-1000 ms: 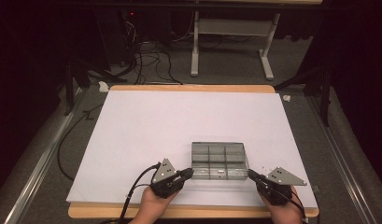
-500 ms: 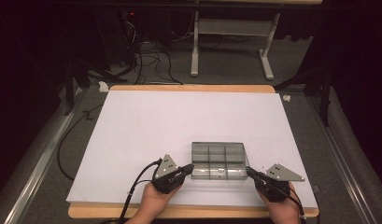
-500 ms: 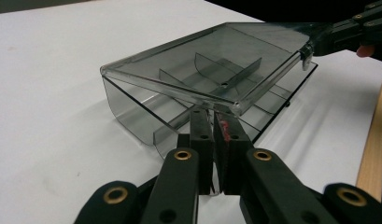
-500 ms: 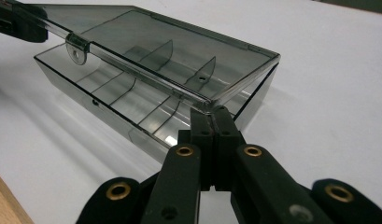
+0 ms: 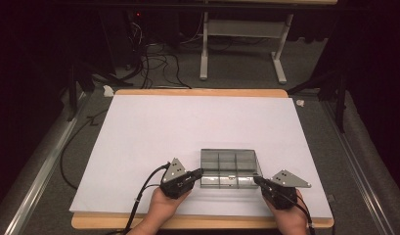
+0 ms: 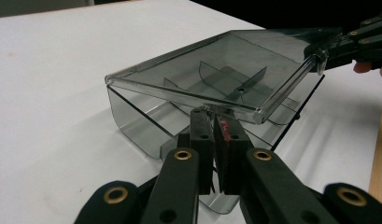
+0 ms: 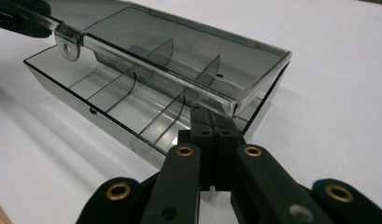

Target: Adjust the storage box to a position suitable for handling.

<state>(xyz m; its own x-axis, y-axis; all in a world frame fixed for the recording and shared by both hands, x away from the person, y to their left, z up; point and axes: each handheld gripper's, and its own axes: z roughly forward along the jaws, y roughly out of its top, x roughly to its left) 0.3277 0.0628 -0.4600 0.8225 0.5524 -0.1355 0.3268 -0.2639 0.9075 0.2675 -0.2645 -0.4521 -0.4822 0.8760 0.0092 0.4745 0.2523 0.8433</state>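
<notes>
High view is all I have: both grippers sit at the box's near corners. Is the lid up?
Observer: Yes. In the left gripper view the lid is tilted up off the box along its near edge.
Operator: Is the left gripper gripping anything?
Observer: The left gripper has its jaws together under the lid's corner, pads touching the rim.
Operator: And the right one?
Observer: The right gripper is the same, jaws closed beneath the lid's other near corner.
Operator: Anything inside?
Observer: The right gripper view shows only dividers; the compartments look empty.
</notes>
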